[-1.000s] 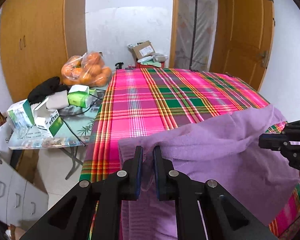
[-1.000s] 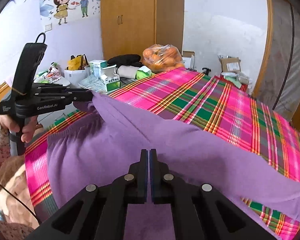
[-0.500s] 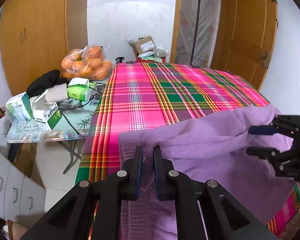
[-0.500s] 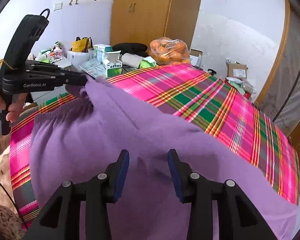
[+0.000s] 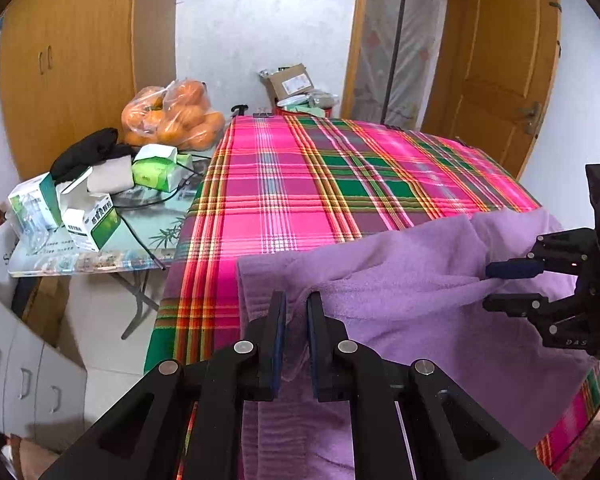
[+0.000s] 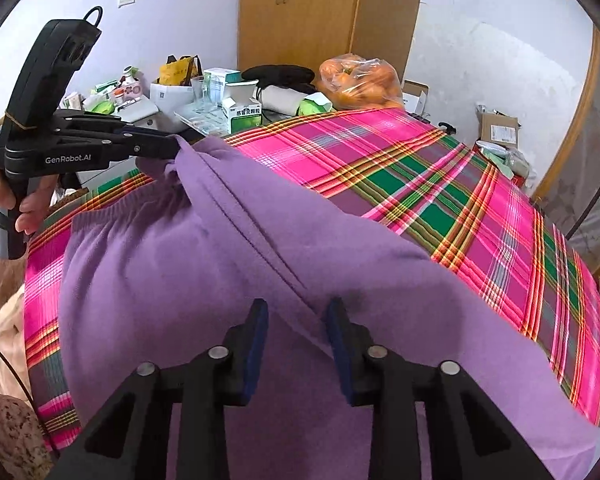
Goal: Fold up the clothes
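Purple garment (image 6: 228, 264) in left gripper (image 5: 296, 304) (jaws pinched)

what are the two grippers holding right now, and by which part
The left gripper is shut on the purple fleece garment, pinching a bunched fold near its elastic waistband. The right gripper is open and holds nothing.

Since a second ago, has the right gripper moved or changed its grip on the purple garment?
Yes. The right gripper was shut on the purple garment; its jaws now stand apart over it, and the wardrobe sits further right in its view.
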### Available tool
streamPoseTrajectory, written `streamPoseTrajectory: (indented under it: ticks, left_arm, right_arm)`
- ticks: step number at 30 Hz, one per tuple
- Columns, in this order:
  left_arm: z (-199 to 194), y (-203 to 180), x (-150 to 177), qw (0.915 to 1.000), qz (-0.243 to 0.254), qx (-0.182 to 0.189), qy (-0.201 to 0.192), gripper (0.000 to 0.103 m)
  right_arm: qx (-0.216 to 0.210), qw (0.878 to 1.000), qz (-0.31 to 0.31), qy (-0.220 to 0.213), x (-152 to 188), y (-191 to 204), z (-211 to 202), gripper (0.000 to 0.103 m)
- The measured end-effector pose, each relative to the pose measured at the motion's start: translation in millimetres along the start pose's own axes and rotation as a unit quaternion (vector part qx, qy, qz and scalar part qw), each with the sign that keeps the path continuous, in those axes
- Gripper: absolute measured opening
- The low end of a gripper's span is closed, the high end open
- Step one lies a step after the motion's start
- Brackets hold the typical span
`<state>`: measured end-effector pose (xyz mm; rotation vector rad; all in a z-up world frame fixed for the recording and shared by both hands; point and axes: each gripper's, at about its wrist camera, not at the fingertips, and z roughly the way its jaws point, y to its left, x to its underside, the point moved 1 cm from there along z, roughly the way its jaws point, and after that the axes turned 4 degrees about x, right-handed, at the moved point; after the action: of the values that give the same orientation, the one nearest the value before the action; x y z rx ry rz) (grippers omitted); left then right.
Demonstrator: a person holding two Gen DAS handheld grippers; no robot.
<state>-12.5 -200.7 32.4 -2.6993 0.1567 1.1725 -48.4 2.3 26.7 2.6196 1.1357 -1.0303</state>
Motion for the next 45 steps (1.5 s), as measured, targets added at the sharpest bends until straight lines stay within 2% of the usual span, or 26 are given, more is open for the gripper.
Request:
streamPoseTrajectory:
  ticks: [3,6,8,18,27,37,45]
  left_arm:
    - [0,1,0,1.0,0.0,0.001,0.0,0.011]
    - [1,1,0,1.0,-0.001,0.002,0.001,0.011]
    - [-1,0,-1,1.0,0.0,0.002,0.0,0.011]
    - [-19,-8,-8,0.9997,0.01,0.002,-0.02,0.011]
    - [-42,-16,-6,0.999,0.023,-0.003,-0.038,0.011]
    - [-69,-24,-1,0.9976,0.04,-0.01,-0.056,0.011]
    - [-83,-22,22,0.9975,0.044,-0.002,-0.055,0.011]
  right_arm:
    - [0.009,1.0,0.0,0.002,1,1,3,0.021]
    - [0.015,1.0,0.0,-0.002,2,2,1,0.007]
    - [0.019,1.0,0.003,-0.013,0,2,-4,0.004]
    - [0.045,0.995,0.032,-0.083,-6,3,-52,0.003]
    - [0.063,0.99,0.037,-0.117,-6,16,-89,0.003]
    - [0.074,0.988,0.024,-0.13,4,46,-117,0.003]
    - [0.066,0.991,0.009,-0.113,20,80,-123,0.003]
